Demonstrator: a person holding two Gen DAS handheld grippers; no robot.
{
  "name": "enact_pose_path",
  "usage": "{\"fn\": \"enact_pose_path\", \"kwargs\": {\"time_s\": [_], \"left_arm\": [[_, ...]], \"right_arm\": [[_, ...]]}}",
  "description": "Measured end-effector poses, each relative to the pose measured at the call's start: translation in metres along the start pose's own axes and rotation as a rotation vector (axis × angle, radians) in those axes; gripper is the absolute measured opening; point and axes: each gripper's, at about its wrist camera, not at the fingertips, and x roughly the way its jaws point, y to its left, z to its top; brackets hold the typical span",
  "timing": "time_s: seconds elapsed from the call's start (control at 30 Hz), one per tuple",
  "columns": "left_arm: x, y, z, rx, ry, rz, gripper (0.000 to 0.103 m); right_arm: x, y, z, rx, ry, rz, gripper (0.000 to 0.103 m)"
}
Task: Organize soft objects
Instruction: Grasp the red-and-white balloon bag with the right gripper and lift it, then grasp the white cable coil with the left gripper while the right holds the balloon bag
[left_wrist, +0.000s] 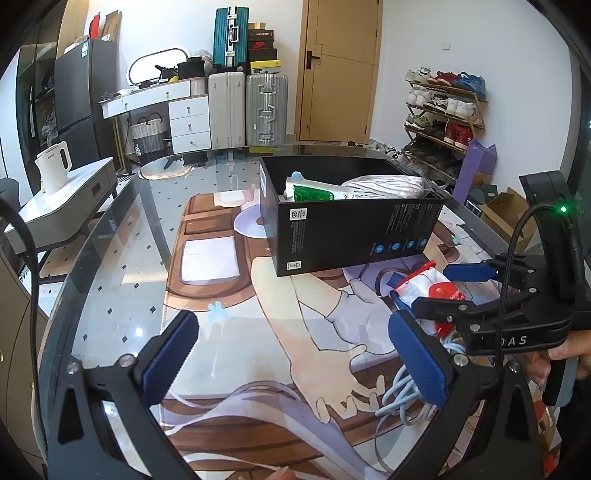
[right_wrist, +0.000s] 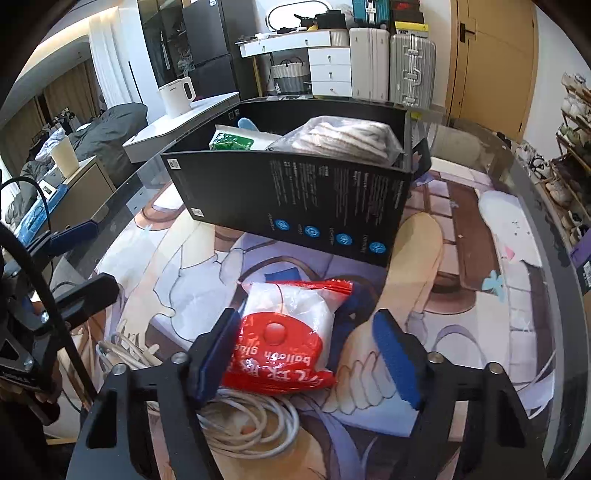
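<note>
both tongs gaped empty, the right gripper (right_wrist: 306, 354) straddling a crinkly red-and-white plastic bag (right_wrist: 286, 332) lying just before the matte black box (right_wrist: 295, 192), the left gripper (left_wrist: 295, 354) nearby.

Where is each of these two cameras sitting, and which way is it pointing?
Left wrist: sits on the left gripper, looking across the table at the black box; the right gripper shows.
Right wrist: sits on the right gripper, looking down at the red-and-white bag; the left gripper shows.
Shared: box, bag, white cable.
</note>
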Motion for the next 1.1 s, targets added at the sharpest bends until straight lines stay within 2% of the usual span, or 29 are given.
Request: {"fn": "enact_pose_path", "kwargs": {"time_s": [0.07, 0.13, 0.23, 0.53, 0.77, 1.1], "left_arm": [[0.001, 0.0, -0.001, -0.006, 0.001, -0.005, 0.103], [0.003, 0.0, -0.001, -0.008, 0.009, -0.008, 0.103], [0.002, -0.002, 0.0, -0.001, 0.008, -0.007, 0.103], [-0.002, -0.004, 0.001, 0.004, 0.004, -0.017, 0.103], [-0.007, -0.015, 0.002, 0.045, 0.008, -0.068, 0.103], [-0.007, -0.045, -0.004, 0.15, 0.047, -0.151, 0.103]], "right_arm": [[-0.001, 0.0, -0.001, -0.011, -0.001, 0.003, 0.063], [-0.002, -0.001, -0.001, -0.013, 0.0, 0.007, 0.05], [-0.005, -0.002, -0.002, -0.018, -0.008, 0.015, 0.045], [-0.032, 0.001, 0.004, -0.048, -0.075, 0.035, 0.044], [-0.058, -0.007, 0.007, -0.038, -0.129, 0.044, 0.044], [-0.074, -0.022, 0.005, -0.019, -0.155, 0.038, 0.044]]}}
